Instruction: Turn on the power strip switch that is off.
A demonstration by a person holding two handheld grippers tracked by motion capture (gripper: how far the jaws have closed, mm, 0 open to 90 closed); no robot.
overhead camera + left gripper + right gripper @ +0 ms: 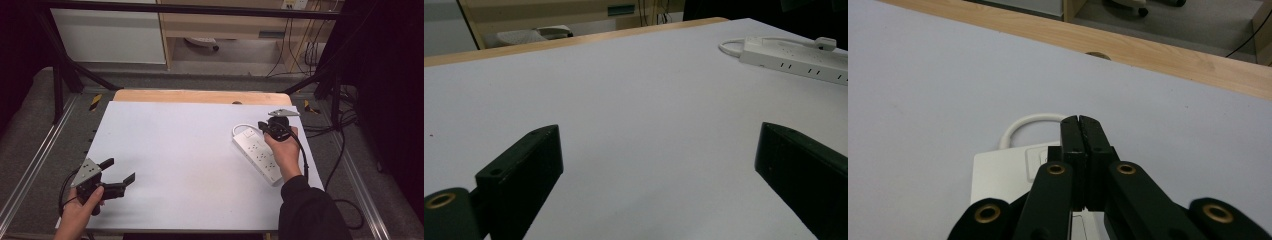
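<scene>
Two grippers: right gripper (1079,122) closed empty over the power strip (255,152), left gripper (120,171) wide.

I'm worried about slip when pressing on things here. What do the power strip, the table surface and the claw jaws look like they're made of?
Power strip: probably hard white plastic, smooth moulded casing. Table surface: matte, pale sheet, likely laminate or paper, over a wooden board whose grain shows at the far edge. Right claw jaws: matte black, plastic or coated metal, hard to tell.

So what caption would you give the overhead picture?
Right gripper, shut, poised over the switch end of a white power strip; left gripper waits open.
</scene>
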